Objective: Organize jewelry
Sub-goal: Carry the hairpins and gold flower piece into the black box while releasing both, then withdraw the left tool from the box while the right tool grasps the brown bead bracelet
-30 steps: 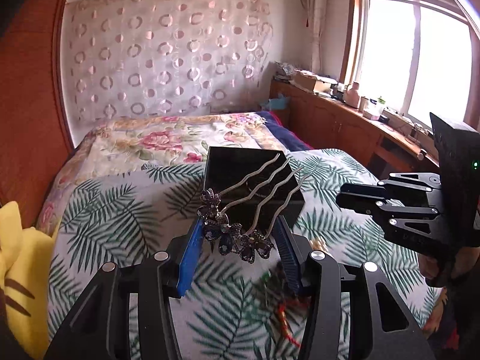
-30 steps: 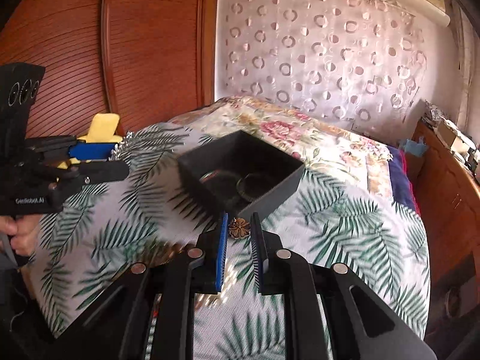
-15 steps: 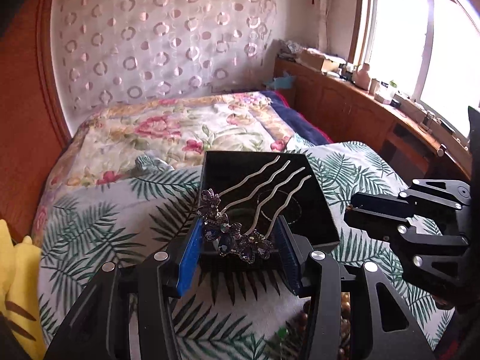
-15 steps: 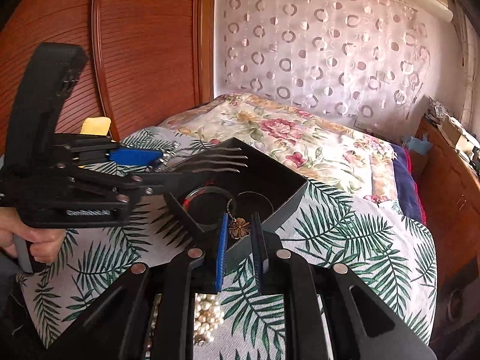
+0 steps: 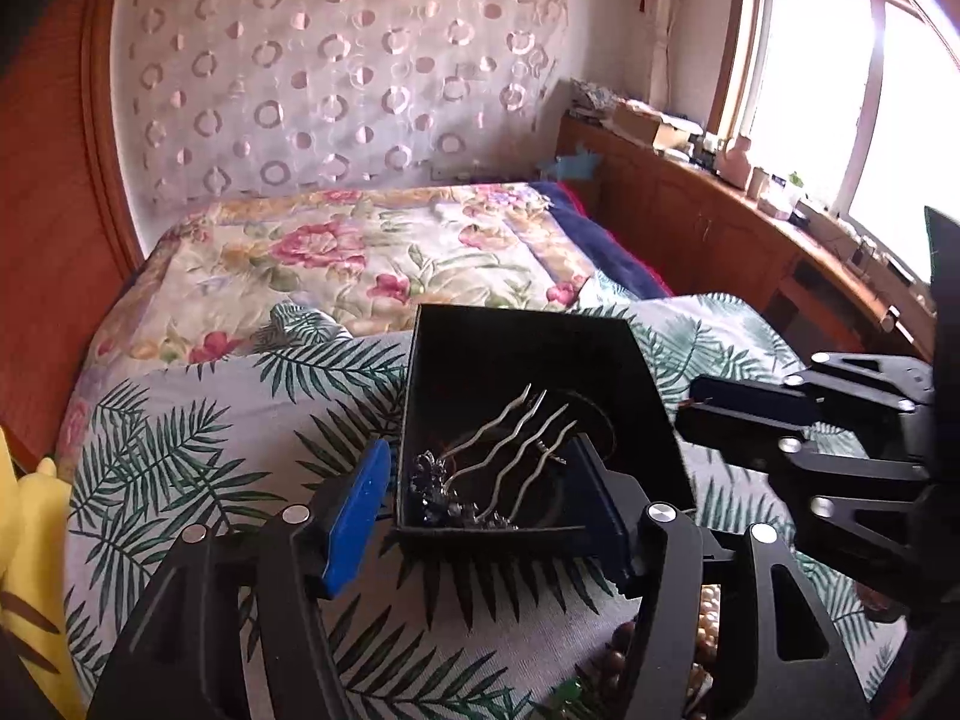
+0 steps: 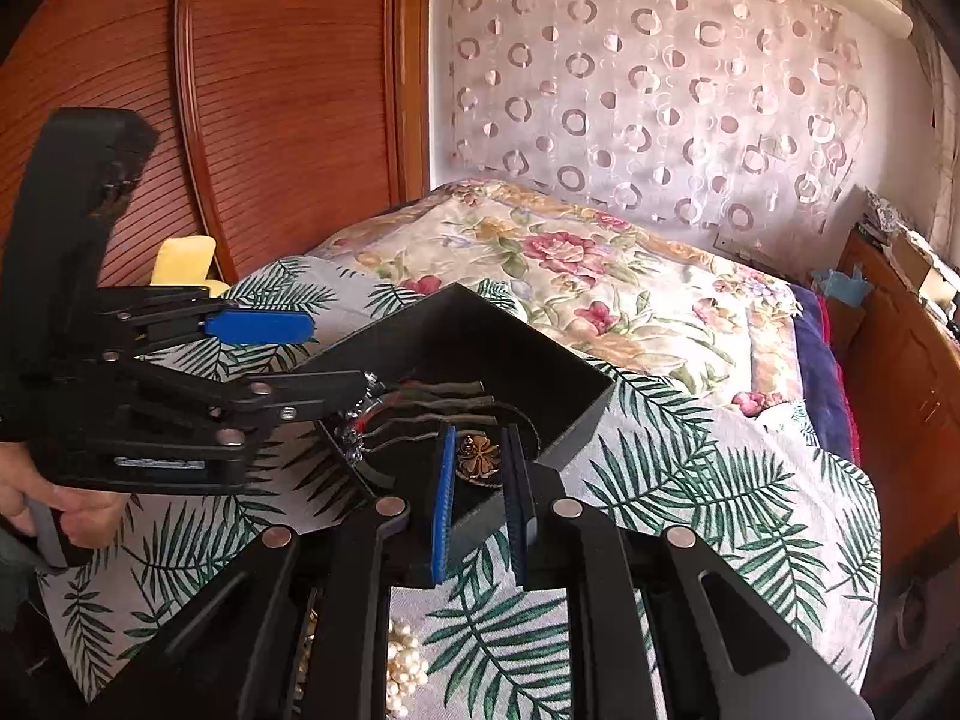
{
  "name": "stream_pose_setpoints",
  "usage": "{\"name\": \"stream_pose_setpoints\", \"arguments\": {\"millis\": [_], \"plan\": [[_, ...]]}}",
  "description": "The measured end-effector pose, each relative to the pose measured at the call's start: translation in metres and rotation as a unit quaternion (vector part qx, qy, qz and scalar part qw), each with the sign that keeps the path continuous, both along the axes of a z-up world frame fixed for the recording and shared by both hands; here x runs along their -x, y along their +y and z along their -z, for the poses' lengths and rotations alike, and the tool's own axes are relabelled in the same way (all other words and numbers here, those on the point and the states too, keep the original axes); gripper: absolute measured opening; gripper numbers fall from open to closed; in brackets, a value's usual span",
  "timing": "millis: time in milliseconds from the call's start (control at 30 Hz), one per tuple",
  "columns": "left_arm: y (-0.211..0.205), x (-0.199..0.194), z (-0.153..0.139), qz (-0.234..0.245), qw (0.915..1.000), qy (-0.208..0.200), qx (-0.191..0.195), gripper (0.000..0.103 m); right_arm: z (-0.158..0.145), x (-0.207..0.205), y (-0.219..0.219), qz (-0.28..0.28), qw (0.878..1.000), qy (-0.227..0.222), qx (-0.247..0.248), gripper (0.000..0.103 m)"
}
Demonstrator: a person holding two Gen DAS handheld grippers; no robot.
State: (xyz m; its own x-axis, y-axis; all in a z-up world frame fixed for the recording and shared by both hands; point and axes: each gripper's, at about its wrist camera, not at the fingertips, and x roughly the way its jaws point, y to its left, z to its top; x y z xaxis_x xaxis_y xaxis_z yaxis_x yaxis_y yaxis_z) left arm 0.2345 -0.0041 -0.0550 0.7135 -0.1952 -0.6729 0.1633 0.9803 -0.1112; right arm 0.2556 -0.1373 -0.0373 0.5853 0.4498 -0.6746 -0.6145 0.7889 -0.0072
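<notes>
A black box (image 5: 534, 360) sits open-topped on a palm-leaf bedspread (image 5: 198, 438), filling the middle of the left wrist view; its near rim runs just ahead of the fingertips, its far rim lies toward the flowered quilt (image 5: 336, 252). Bare bedspread lies at the left of that frame; the right side is crowded by the other tool.

The left gripper (image 5: 480, 480) straddles the box's near left corner, its blue pad (image 5: 354, 516) outside the left wall and the other finger inside. Its jaws are opening, and the hair comb (image 5: 492, 468) lies loose between them on the box floor, prongs toward the upper right, jewelled end at the lower left.

In the right wrist view, the right gripper (image 6: 480, 468) reaches over the box's near corner at centre frame, fingers close together, pinching a small flower-shaped ornament (image 6: 477, 456) above the box's inside. A pearl strand (image 6: 405, 666) lies on the bedspread at bottom centre, under that gripper.
</notes>
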Motion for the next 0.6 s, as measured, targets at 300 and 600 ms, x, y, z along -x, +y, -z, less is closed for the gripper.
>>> {"name": "stream_pose_setpoints", "arguments": {"millis": [300, 600], "plan": [[0.017, 0.024, -0.012, -0.021, 0.9991, -0.036, -0.001, 0.078, 0.015, -0.020, 0.016, -0.002, 1.000, 0.024, 0.000, 0.018], [0.021, 0.036, -0.012, -0.026, 0.9988, -0.042, -0.006, 0.086, 0.015, -0.021, 0.019, 0.000, 1.000, 0.028, -0.010, 0.023]]}}
